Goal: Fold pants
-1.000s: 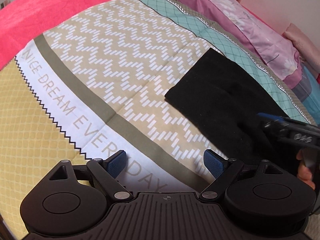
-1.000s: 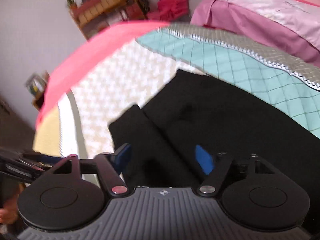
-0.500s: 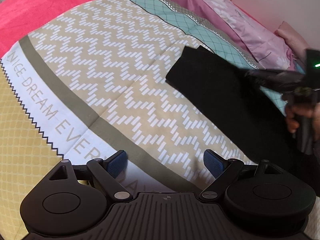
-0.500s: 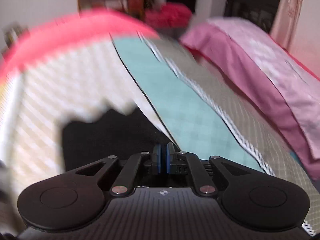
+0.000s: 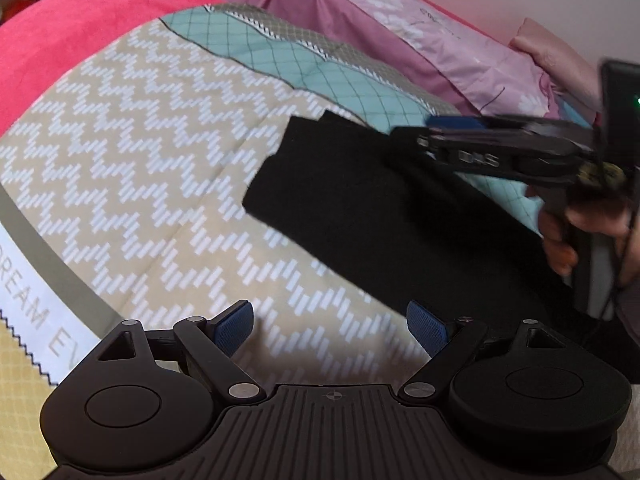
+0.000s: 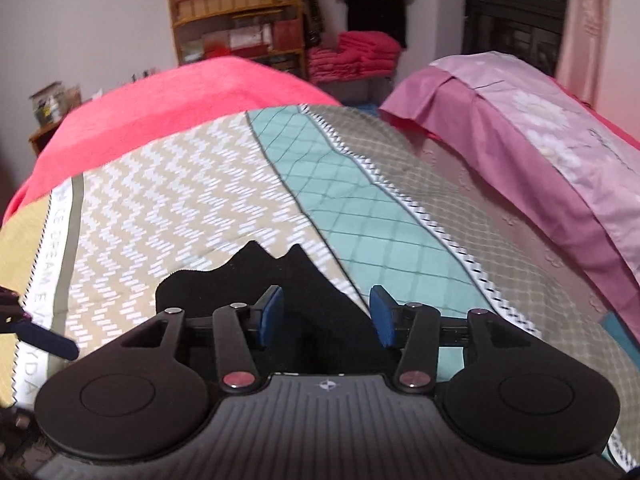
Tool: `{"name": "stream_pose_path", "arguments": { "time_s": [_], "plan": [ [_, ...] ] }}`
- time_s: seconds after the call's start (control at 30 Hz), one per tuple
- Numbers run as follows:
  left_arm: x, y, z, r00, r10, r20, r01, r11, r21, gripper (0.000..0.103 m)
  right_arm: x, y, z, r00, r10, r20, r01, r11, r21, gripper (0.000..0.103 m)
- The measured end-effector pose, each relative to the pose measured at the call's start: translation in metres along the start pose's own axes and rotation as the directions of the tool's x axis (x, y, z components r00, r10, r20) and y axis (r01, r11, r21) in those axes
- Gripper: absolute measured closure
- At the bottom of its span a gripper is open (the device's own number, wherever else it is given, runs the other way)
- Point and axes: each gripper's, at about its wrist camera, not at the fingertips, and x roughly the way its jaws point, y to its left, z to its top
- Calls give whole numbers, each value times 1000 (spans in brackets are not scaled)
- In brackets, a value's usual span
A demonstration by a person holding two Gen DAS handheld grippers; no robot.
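Now the right hand-held gripper point(image 6: 326, 316) has just been opening, half wide over the pants point(image 6: 280, 280), pads not pressing. Left hand-held gripper point(image 5: 330, 326) gapes empty. Black pants lie folded at lower centre on the bed point(image 6: 180, 208).

pants point(image 5: 360, 200): black cloth, matt, soft nap
quilt point(image 5: 160, 128): printed woven cloth, stitched, matt
blanket point(image 6: 168, 100): pink fleece, fuzzy
left gripper point(image 5: 330, 326): black plastic, matt; pads point(image 5: 234, 326) blue, textured; rivets metal, shiny
right gripper point(image 6: 326, 316): same plastic, ribbed body
shelf point(image 6: 236, 12): wood, light sheen
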Motion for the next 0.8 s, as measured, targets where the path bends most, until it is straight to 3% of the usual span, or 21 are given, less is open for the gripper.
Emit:
{"name": "stream_pose_path", "arguments": {
  "time_s": [0.07,0.13,0.2,0.23,0.3,0.37,0.43,0.47,0.5,0.53,0.57,0.6,0.7,0.8],
  "plan": [
    [3,1,-7,1000,13,-16,-13,1000,-1,0,21,6,-2,999,4,-32,-4,1000,-4,51],
    [3,4,-12,999,24,-24,-25,1000,-9,0,39,10,-8,997,0,-79,-1,1000,-16,69],
    [1,9,-16,999,33,-23,-34,999,-20,0,34,13,-13,999,-25,-34,23,999,-47,98],
    [0,12,-17,999,35,-20,-35,999,-24,0,24,12,-11,999,-35,-1,35,999,-34,98],
    [0,16,-19,999,40,-22,-41,999,-34,0,5,-7,-8,996,-34,77,25,993,116,98],
    [3,18,-17,999,43,-27,-44,998,-42,0,8,-18,-13,997,-71,45,61,980,187,98],
    [4,16,-10,999,39,-33,-40,998,-47,0,23,-15,-23,997,-69,-48,75,987,140,97],
    [3,14,-6,999,30,-29,-31,999,-42,0,19,-12,-25,998,-57,-31,61,990,128,95],
    [2,10,0,1000,23,-18,-24,999,-32,0,10,-11,-22,998,-60,-12,61,990,128,86],
    [0,7,6,1000,20,-5,-20,1000,-16,0,-1,-13,-18,998,-56,10,54,986,155,75],
    [0,0,14,1000,16,7,-16,1000,6,0,-16,-17,-14,998,-51,35,44,980,195,46],
    [1,-7,23,1000,11,19,-11,999,31,0,-34,-24,-11,996,-56,67,38,971,236,34],
    [9,-32,51,999,-25,44,20,993,114,0,-100,-52,-17,984,-104,142,58,954,295,38],
    [30,-55,72,997,-54,47,46,985,166,0,-167,-87,-48,965,-228,131,166,916,366,38]
  ]
}}
